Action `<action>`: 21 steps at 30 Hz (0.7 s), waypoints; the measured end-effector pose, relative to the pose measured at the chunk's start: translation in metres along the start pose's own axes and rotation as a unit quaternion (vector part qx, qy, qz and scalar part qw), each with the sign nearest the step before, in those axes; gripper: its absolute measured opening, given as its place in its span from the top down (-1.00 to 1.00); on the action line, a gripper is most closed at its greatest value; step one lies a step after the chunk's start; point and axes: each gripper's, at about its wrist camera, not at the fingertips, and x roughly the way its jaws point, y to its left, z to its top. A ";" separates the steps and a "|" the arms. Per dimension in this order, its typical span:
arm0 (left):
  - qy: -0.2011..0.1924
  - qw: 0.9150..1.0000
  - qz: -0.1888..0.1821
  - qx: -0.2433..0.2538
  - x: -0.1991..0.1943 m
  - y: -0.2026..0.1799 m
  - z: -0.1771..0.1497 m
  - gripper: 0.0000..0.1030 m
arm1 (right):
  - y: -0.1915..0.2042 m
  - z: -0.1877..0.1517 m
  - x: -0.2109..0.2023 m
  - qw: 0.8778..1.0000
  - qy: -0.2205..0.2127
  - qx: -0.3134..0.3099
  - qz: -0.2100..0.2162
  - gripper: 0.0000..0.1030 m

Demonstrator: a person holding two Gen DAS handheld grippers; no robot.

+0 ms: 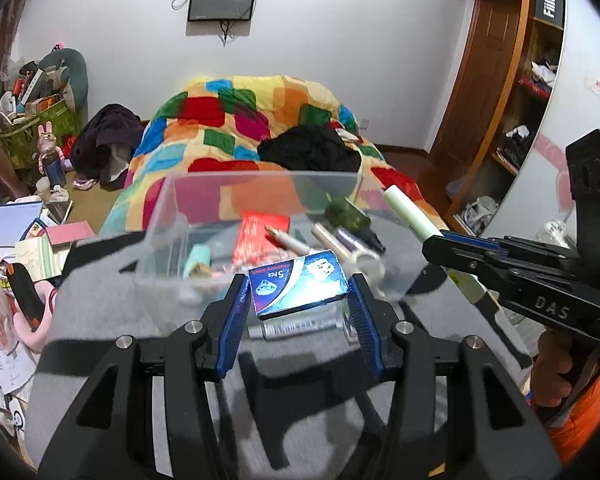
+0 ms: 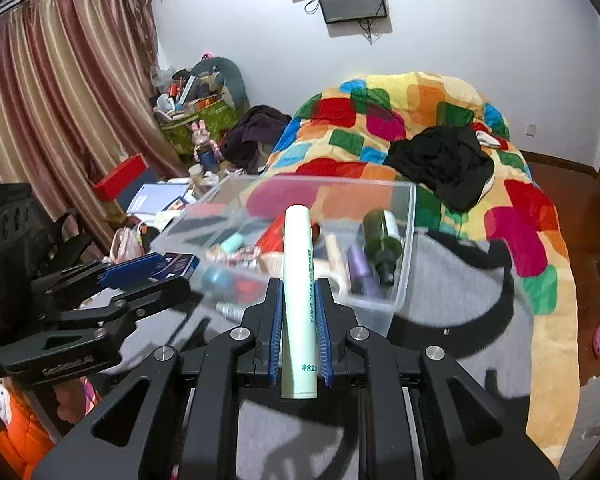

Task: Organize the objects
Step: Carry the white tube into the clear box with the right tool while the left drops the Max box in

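My left gripper is shut on a small blue box marked "5 pcs", held over the near rim of a clear plastic bin. My right gripper is shut on a pale green tube that points toward the bin. The tube also shows in the left wrist view, right of the bin. In the right wrist view the left gripper holds the blue box at the bin's left side. The bin holds a dark green bottle, a purple tube, a red packet and several small items.
The bin stands on a grey cloth over a bed with a bright patchwork quilt and a black garment. Cluttered boxes and papers lie at the left. A wooden shelf stands at the right. Curtains hang at the left.
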 end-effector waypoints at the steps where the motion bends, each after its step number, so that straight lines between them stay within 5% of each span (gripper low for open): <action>1: -0.002 1.000 0.001 -0.001 0.000 0.002 0.003 0.04 | -0.001 0.004 0.002 1.000 -0.002 0.003 -0.004 0.73; 10: 0.010 1.000 0.024 0.002 0.031 0.017 0.029 0.04 | -0.014 0.026 0.040 0.999 0.017 0.022 -0.026 0.73; 21: 0.045 0.999 0.027 -0.005 0.068 0.026 0.024 0.04 | -0.017 0.027 0.081 0.997 0.062 0.008 -0.046 0.72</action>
